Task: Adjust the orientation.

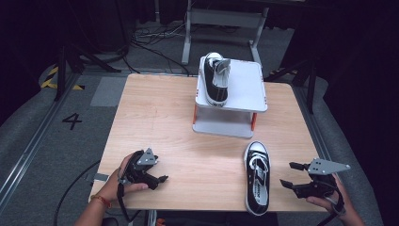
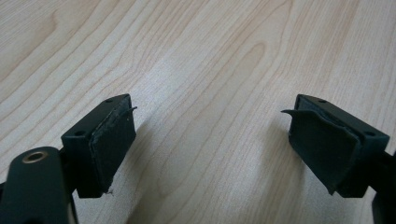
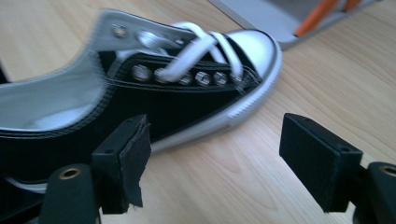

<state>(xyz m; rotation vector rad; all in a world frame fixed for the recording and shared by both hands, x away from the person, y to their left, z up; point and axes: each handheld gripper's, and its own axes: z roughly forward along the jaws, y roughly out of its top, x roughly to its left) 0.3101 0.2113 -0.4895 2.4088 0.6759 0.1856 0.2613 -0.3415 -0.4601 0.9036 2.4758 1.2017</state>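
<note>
Gaping wide and empty, the right tongs (image 1: 292, 175) sit at the lower right of the high view, aimed at the side of the black shoe (image 1: 257, 176) lying on the worktop (image 1: 160, 117) just beside them, without touching it. In the right gripper view the shoe (image 3: 140, 93) fills the upper left, beyond the black pads (image 3: 133, 161). The left tongs (image 1: 160, 180), at the lower left, also stand apart over bare wood, holding nothing. One matching shoe (image 1: 216, 79) already rests on the white stand (image 1: 249, 87) at the upper middle. By my judgement half the job is done: the second shoe is yet to be gripped and set beside its partner.
</note>
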